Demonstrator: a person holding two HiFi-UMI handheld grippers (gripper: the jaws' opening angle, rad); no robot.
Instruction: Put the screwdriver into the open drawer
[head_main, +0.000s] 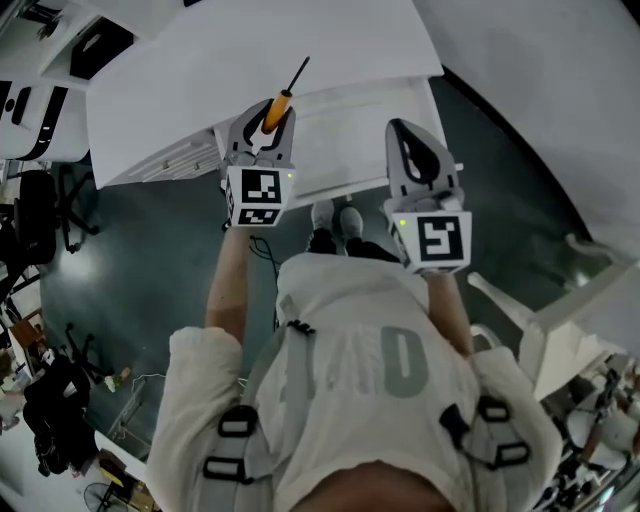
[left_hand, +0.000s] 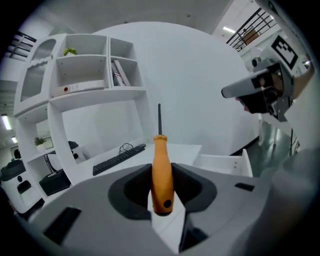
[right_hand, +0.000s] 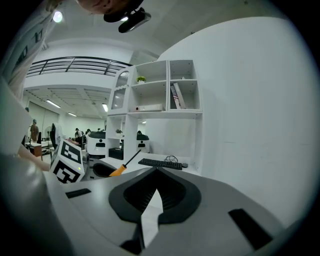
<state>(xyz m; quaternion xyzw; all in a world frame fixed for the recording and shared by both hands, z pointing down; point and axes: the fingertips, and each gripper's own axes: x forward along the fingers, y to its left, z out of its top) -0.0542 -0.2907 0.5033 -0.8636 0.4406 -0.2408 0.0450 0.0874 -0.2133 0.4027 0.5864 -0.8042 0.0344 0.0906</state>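
Note:
The screwdriver (head_main: 278, 107) has an orange handle and a thin dark shaft. My left gripper (head_main: 264, 142) is shut on its handle (left_hand: 162, 175), and the shaft points up and away over the white desk (head_main: 200, 70). The open drawer (head_main: 360, 135) juts out from under the desk's front edge, just right of the left gripper; in the left gripper view the drawer (left_hand: 225, 162) shows white to the right. My right gripper (head_main: 408, 150) hangs over the drawer's right end. In its own view the right gripper (right_hand: 156, 172) is shut on nothing, with the screwdriver (right_hand: 122, 167) to its left.
A black keyboard (left_hand: 119, 158) lies on the desk below a white shelf unit (left_hand: 80, 75) with books. The person's shoes (head_main: 335, 215) stand in front of the drawer. A black office chair (head_main: 40, 215) is to the left and white furniture (head_main: 570, 310) to the right.

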